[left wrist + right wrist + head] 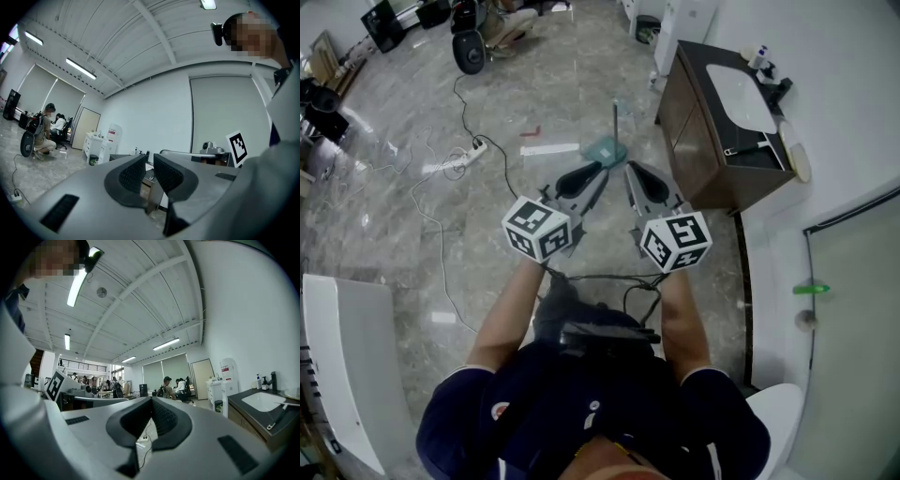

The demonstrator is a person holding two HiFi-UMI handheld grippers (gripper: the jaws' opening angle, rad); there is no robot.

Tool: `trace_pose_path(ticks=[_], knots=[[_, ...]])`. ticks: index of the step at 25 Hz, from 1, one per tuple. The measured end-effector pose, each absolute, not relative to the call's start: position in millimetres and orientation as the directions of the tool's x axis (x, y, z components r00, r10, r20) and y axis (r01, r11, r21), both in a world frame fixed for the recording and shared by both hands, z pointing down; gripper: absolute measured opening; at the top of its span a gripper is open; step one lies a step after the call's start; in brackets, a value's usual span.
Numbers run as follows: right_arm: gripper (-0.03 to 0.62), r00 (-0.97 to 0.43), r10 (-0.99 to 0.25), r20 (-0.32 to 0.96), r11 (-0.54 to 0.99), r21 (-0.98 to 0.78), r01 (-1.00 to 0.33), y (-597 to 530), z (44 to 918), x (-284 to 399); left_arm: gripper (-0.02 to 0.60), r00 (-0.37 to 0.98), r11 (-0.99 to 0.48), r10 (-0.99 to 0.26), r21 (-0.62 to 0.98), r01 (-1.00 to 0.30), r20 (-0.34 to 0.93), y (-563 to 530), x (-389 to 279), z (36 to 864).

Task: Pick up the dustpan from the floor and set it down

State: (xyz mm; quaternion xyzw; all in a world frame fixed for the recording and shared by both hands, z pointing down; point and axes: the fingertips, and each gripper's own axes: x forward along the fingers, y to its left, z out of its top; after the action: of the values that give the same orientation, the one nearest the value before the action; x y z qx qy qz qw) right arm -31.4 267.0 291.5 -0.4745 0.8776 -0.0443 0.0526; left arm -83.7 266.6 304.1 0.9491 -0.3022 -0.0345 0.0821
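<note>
While I hold both claws level over the grey marble floor [412, 216], the dustpan [605, 149] lies on that floor just beyond their tips, untouched. It is teal, and its thin dark handle [616, 120] stands up from it on the far side.

My left claw [600, 171] has its jaws a little apart, with a narrow slit between the ribbed pads and nothing in it. My right claw [631, 169] has its jaws together at the tips, and it holds nothing either. The two claws sit side by side, near each other, and the dustpan lies farther out, roughly in line with the gap between them.

To the left of the dustpan a white strip [550, 148] lies flat on the floor. Farther left is a white power strip [467, 156], with a dark cable [465, 112] running off toward the far side. To the right of the dustpan stands a dark brown cabinet [694, 150] with a white basin [741, 94] set in its top.
</note>
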Motion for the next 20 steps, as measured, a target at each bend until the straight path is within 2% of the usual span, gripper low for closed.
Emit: trace_pose_path(ticks=[11, 20], knots=[[0.006, -0.546, -0.837, -0.039, 0.545, -0.143, -0.826, 222.7, 302.3, -13.1, 0.063, 0.809, -0.794, -0.587, 0.189, -0.578, 0.006, 222.7, -71.0, 316.4], [0.006, -0.505, -0.863, -0.001, 0.502, -0.108, -0.858, 154.1, 315.3, -5.6, 0.063, 0.837, -0.820, -0.547, 0.214, -0.531, -0.015, 149.4, -63.2, 331.4]])
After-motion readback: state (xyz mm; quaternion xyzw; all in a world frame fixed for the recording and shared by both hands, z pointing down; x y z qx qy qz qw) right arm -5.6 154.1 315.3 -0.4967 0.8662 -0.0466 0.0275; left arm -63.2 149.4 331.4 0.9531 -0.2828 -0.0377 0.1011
